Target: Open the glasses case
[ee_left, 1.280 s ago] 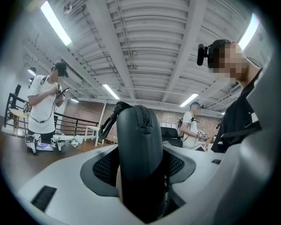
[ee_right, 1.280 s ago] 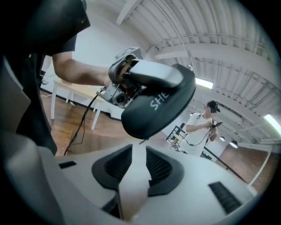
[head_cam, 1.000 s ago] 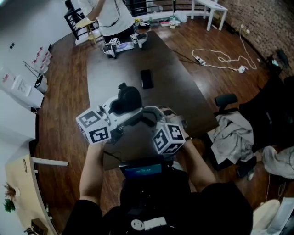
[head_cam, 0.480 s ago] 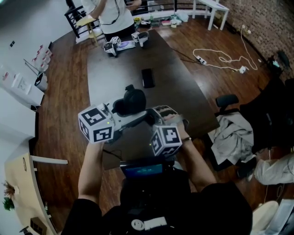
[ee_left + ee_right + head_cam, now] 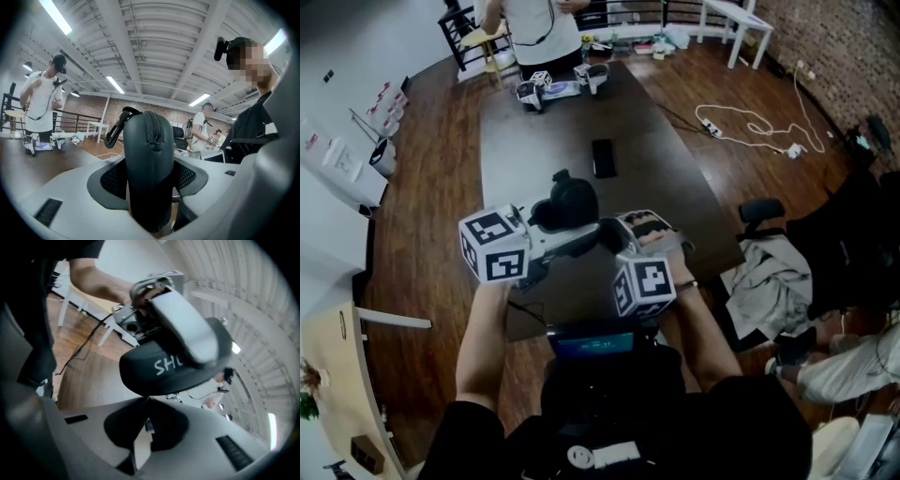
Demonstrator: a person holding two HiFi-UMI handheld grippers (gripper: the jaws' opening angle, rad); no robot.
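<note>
**Head view.** We find the glasses case (image 5: 569,200) over the near part of the worktop (image 5: 637,159). It is carried by the left gripper (image 5: 566,228), whose marker cube (image 5: 494,246) sits at 8 o'clock of the case. The right gripper (image 5: 607,236) comes in from 5 o'clock. We judge the layout as fixture and tool: one gripper steadies the case and the other works its closure.

**Left gripper view.** The fingers (image 5: 112,180) stand wide, with their mesh pads pressed on both flanks of the case (image 5: 150,178). The case stands on end with its zip (image 5: 153,129) facing the camera and a carry loop (image 5: 115,133) at 11 o'clock. The grip sits low on the case, which we judge leaves the zip seam free.

**Right gripper view.** The fingers (image 5: 129,425) are fully together, and their tips touch the lower edge of the case (image 5: 173,371) at 12 o'clock. We cannot tell whether a zip puller is pinched between them.

**Container.** The case is closed, and the zip teeth that show are meshed. Its contents are hidden
</note>
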